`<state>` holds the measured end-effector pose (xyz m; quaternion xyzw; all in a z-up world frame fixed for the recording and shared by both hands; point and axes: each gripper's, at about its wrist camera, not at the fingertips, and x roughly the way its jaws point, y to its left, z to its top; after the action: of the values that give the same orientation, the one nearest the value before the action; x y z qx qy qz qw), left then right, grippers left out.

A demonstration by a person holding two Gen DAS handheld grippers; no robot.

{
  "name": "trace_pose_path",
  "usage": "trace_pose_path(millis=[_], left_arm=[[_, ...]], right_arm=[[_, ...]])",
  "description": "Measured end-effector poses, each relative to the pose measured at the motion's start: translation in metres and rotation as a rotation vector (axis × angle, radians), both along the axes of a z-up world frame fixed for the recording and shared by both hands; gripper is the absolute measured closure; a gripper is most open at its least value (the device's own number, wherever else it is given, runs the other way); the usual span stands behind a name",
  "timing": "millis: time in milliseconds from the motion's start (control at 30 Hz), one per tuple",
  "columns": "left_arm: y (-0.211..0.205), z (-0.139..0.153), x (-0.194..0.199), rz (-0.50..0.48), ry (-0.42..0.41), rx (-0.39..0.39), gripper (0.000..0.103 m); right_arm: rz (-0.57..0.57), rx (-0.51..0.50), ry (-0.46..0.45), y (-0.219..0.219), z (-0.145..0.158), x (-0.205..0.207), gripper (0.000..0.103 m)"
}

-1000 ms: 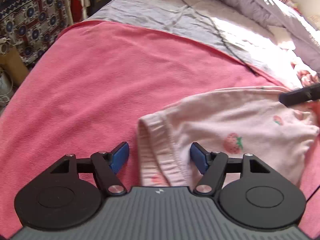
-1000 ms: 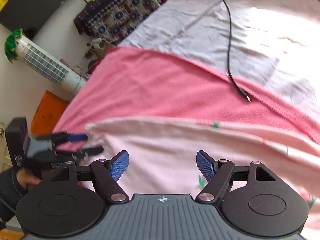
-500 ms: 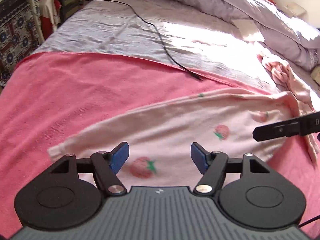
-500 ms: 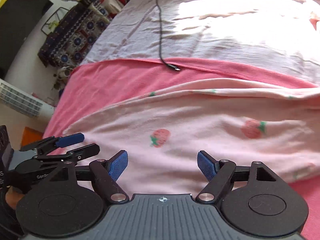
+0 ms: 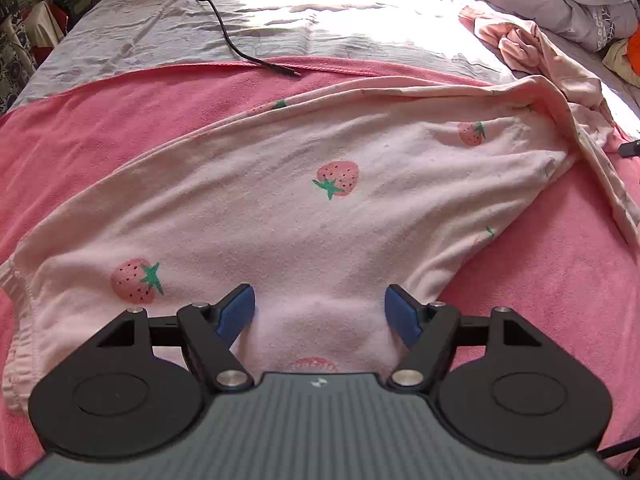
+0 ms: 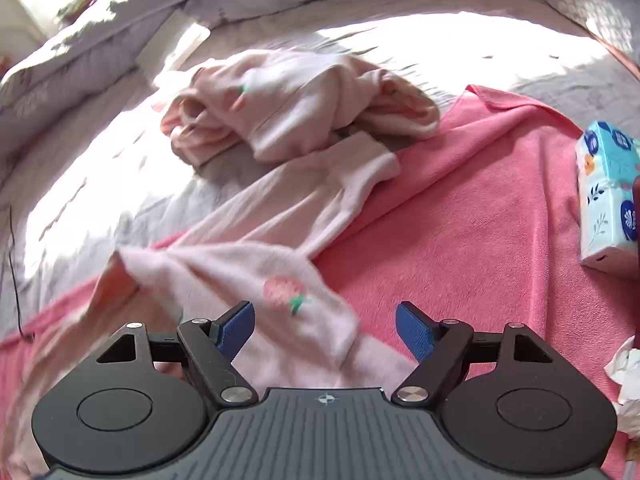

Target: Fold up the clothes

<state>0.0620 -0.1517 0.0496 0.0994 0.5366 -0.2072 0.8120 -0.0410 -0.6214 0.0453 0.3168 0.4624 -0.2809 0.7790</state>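
Note:
A pale pink garment with strawberry prints (image 5: 320, 216) lies spread across a pink towel (image 5: 120, 120) on the bed. Its elastic hem is at the left, and its far end runs off to the right. My left gripper (image 5: 320, 312) hovers over the garment's near edge. Its jaws are opening, with cloth under the gap but not pinched. My right gripper (image 6: 325, 330) stands open over the garment's right end (image 6: 256, 280), where a narrow part trails onto the grey sheet. Its blue pads (image 6: 238, 326) touch nothing.
A second, crumpled pink garment (image 6: 296, 100) lies on the grey sheet beyond the towel (image 6: 460, 220). A black cable (image 5: 224, 28) crosses the sheet and ends at the towel's edge. A tissue pack (image 6: 608, 192) and a crumpled tissue (image 6: 628, 368) sit at the right. Pillows line the far side.
The left gripper has slid right, from the elastic hem to the garment's middle. The right gripper has swung far right and turned, and the left gripper has dropped out of its view.

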Motion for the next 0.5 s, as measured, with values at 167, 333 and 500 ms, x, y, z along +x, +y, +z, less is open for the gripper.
trace_pose_path(millis=[167, 333, 500], left_arm=[[0.0, -0.007, -0.017, 0.031, 0.038, 0.076, 0.024], [-0.014, -0.018, -0.029, 0.004, 0.024, 0.154, 0.016], [-0.017, -0.018, -0.027, 0.0, 0.03, 0.162, 0.015]], right_arm=[[0.009, -0.037, 0.009, -0.029, -0.001, -0.004, 0.026], [0.519, -0.229, 0.147, 0.072, -0.003, -0.018, 0.026], [0.643, -0.377, 0.283, 0.116, -0.035, -0.012, 0.045]])
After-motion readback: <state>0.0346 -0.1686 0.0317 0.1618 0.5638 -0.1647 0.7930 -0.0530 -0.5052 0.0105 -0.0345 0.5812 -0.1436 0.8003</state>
